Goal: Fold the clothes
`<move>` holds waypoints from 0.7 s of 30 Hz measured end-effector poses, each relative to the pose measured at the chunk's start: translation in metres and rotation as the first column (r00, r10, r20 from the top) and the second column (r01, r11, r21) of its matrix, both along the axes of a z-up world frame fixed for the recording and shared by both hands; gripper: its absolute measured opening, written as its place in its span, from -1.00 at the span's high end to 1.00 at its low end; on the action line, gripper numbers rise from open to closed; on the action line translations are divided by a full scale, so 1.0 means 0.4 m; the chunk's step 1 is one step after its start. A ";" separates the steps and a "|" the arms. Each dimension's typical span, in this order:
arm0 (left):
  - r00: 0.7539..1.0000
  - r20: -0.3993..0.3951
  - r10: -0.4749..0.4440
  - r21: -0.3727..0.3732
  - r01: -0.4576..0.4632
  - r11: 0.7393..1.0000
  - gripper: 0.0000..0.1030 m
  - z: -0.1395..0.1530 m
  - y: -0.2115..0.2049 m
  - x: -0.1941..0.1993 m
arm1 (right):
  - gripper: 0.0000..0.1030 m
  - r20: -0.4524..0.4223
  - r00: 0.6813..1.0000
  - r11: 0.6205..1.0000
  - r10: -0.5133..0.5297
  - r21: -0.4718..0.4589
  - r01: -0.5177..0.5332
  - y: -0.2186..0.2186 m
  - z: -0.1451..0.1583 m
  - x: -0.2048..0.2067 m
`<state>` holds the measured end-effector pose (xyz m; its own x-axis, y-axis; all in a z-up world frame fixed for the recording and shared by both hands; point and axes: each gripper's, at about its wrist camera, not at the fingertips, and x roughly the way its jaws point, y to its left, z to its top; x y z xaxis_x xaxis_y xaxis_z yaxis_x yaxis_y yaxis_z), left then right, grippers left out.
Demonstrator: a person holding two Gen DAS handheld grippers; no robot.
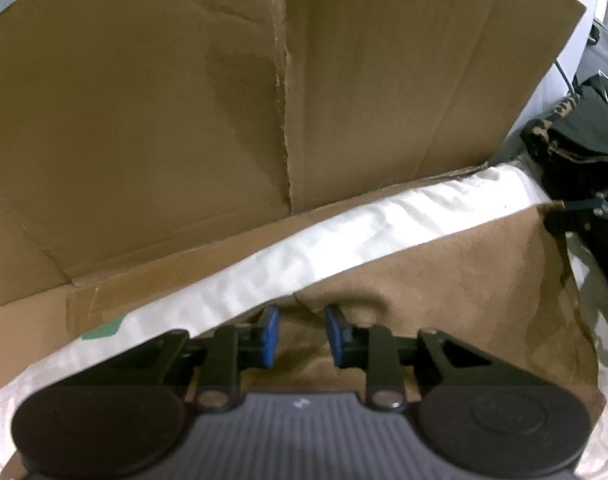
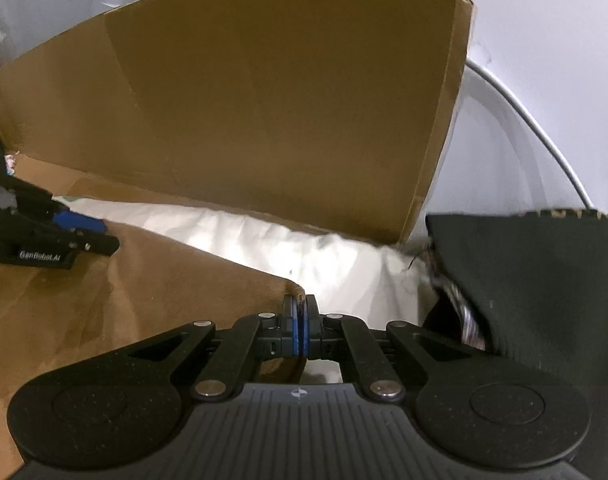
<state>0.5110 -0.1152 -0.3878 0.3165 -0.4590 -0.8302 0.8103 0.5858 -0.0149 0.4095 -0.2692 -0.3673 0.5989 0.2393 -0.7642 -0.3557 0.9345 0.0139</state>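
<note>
Garment: a tan-brown cloth (image 1: pixel 444 280) with a soft, suede-like nap, lying spread on a white sheet (image 1: pixel 344 232); its far edge runs slantwise across the sheet, and a fold or seam rises near its middle edge.
Place: the cloth lies in front of an upright cardboard panel (image 1: pixel 183 120) that stands along the sheet's far side; a heap of dark clothes (image 2: pixel 544 288) lies just beside the sheet on the right.
Right gripper (image 2: pixel 300 304): clenched, its blue pads pressed together on the far corner of the tan-brown cloth, a bit of the edge showing above the fingertips; the corner is lifted slightly off the sheet.
Left gripper (image 1: pixel 299 322): its blue pads stand apart with a narrow gap, the raised fold of the cloth lying between them; whether the pads press the fabric I cannot tell.
Pose: both grippers point down at a slant toward the cloth's far edge, the left one well apart from the right, along the same edge.
</note>
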 end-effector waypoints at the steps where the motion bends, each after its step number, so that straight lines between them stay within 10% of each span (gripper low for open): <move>1: 1.000 -0.001 -0.003 -0.002 0.003 1.000 0.53 -0.002 -0.001 0.000 | 1.00 0.003 1.000 1.000 -0.001 -0.010 0.001 0.001 0.003 0.007; 15: 0.998 -0.037 -0.054 -0.152 0.048 0.987 0.56 0.030 0.014 -0.003 | 1.00 0.038 0.999 0.987 0.006 -0.163 0.000 0.041 0.000 0.081; 21: 0.999 -0.023 -0.041 -0.084 0.038 0.996 0.61 0.009 -0.030 0.019 | 1.00 0.042 0.999 0.981 0.017 -0.194 -0.009 0.051 -0.006 0.085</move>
<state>0.5187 -0.1271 -0.3843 0.2766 -0.5389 -0.7957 0.8316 0.5492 -0.0829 0.4435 -0.2490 -0.3698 0.6303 0.0969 -0.7702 -0.3639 0.9133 -0.1829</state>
